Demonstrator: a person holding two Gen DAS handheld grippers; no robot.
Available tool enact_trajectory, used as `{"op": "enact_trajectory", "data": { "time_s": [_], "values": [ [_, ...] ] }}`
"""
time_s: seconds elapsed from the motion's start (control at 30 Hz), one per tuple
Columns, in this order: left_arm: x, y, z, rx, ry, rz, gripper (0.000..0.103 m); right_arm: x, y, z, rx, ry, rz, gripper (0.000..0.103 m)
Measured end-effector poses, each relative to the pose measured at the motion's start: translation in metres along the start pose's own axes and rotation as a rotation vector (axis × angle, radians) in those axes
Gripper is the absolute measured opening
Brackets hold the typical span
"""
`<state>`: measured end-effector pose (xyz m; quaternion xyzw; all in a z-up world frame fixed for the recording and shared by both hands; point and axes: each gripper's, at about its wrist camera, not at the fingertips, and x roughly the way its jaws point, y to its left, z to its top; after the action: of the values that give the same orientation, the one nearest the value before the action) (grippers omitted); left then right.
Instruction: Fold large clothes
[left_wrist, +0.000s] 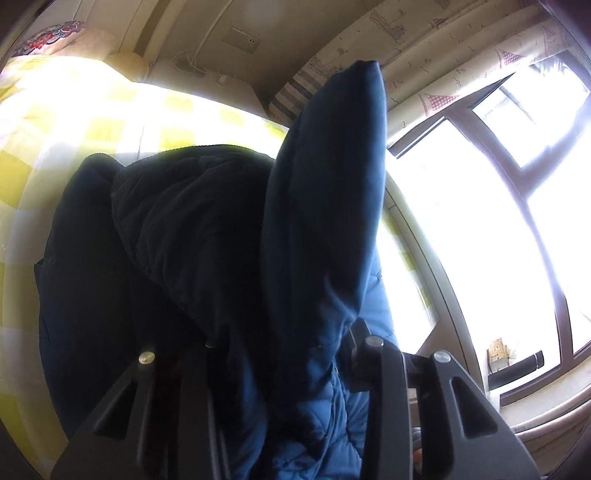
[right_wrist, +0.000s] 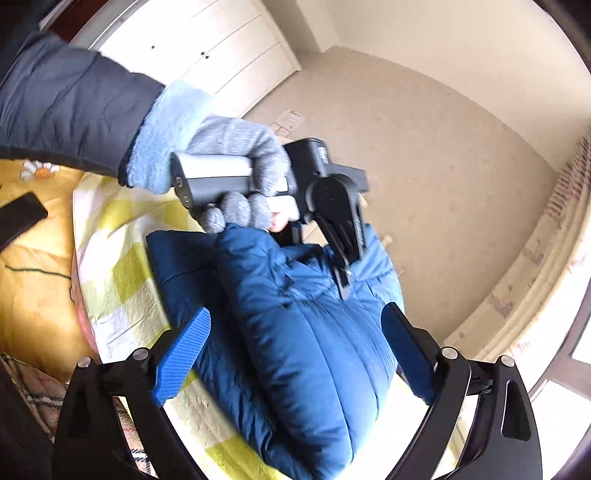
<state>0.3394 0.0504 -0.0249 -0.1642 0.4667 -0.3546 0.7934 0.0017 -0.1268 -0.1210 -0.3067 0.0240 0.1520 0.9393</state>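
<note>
While the left tool (right_wrist: 341, 273) pinches one blue jacket (right_wrist: 295, 332), the right tool (right_wrist: 295, 354) gapes empty.

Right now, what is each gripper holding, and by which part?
The left gripper pinches the blue padded jacket at a raised fold of fabric. The right gripper is open, holding nothing.

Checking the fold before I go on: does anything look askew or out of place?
Yes: one sleeve of the blue jacket sticks up off the checked bedspread, pinched in the left gripper, not lying flat. Nothing looks torn.
</note>
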Motion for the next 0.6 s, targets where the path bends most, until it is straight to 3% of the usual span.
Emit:
{"op": "enact_trajectory", "data": {
  "time_s": [0.07,0.13,0.27,0.43,0.5,0.6],
  "values": [
    [-0.006,-0.007,0.003,-0.001,-0.011,-0.012,0.032,0.0,-0.026,-0.034,0.19,0.133,0.052,0.089],
    [-0.009,-0.018,0.009,0.012,-0.012,-0.009,0.03,0.006,-0.033,-0.063,0.29,0.249,0.074,0.089],
    [-0.013,-0.031,0.018,0.038,-0.004,0.018,0.028,0.02,-0.04,-0.077,0.419,0.267,0.091,0.088],
    [-0.023,-0.05,0.009,0.039,-0.02,0.03,0.025,0.059,-0.037,-0.069,0.462,0.294,0.049,0.084],
    [-0.043,-0.042,0.006,0.055,-0.046,0.026,0.021,0.077,-0.03,-0.06,0.425,0.344,-0.01,0.088],
    [-0.068,-0.055,-0.002,0.117,-0.103,0.024,0.017,0.084,-0.017,-0.059,0.355,0.37,-0.032,0.088]
  ]
}}
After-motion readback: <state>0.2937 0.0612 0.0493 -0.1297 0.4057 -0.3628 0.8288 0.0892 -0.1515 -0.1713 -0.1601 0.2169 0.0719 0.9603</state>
